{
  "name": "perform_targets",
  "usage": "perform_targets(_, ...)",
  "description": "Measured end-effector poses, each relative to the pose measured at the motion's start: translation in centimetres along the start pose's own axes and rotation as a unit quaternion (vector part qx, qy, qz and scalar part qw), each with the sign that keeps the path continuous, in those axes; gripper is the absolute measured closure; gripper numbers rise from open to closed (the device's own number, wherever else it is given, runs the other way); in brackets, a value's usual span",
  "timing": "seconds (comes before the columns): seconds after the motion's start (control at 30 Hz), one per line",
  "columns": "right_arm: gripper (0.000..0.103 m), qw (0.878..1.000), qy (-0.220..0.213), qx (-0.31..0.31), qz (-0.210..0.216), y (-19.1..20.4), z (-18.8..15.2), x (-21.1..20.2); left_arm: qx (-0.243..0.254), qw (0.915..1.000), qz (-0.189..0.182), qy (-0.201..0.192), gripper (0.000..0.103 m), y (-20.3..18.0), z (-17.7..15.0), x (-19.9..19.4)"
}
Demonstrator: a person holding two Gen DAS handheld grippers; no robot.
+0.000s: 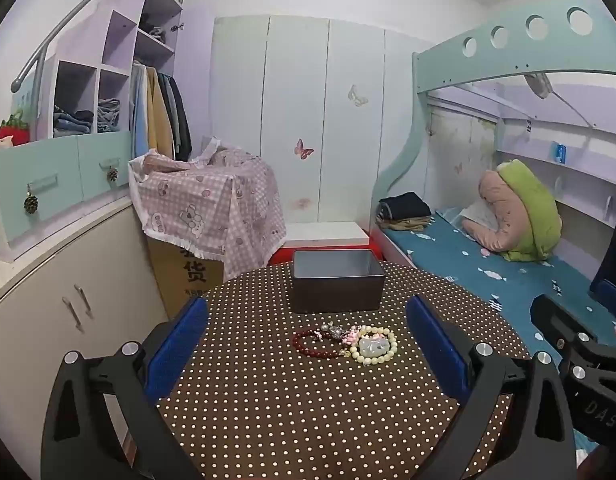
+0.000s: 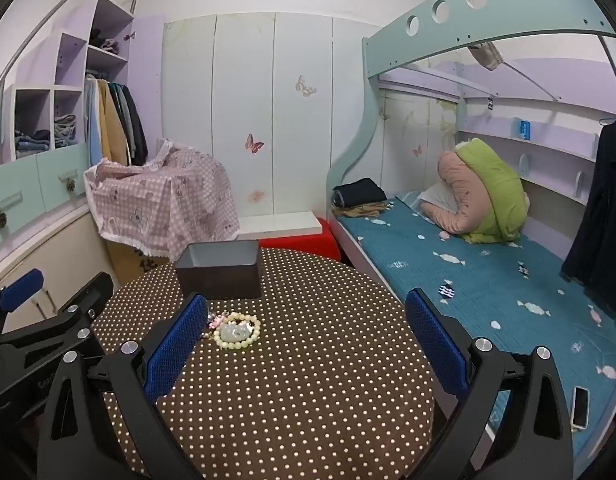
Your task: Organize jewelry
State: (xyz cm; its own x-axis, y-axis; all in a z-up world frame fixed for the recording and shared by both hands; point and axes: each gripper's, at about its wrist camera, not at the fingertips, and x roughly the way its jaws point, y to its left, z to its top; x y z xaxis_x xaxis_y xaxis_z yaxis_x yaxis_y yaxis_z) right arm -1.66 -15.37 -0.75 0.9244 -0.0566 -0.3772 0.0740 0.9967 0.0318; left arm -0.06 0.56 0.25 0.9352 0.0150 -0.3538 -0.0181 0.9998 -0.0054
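On a round table with a brown polka-dot cloth [image 1: 308,400] lies a small heap of jewelry: a dark red bead bracelet [image 1: 314,346], a cream bead bracelet [image 1: 377,345] around a pale jade pendant, and a pink and silver trinket [image 1: 340,332]. A dark rectangular box [image 1: 336,286], open and empty, stands behind the heap. My left gripper [image 1: 308,344] hangs open above the table's near side, the jewelry showing between its blue pads. My right gripper [image 2: 308,340] is open too, to the right of the cream bracelet [image 2: 237,330]; its left finger hides the red bracelet. The box [image 2: 220,274] sits far left.
A bunk bed with a blue sheet [image 2: 488,280] runs along the right, a phone [image 2: 580,406] on it. A red stool [image 2: 300,242], a cloth-covered carton [image 1: 212,208] and low cabinets [image 1: 68,300] stand behind and left of the table.
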Motion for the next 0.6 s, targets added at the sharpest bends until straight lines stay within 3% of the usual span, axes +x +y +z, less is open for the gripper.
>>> perform_targets(0.6, 0.007, 1.0, 0.002, 0.0, 0.001, 0.15, 0.18, 0.03, 0.004, 1.0, 0.0, 0.001, 0.007, -0.52, -0.11, 0.0)
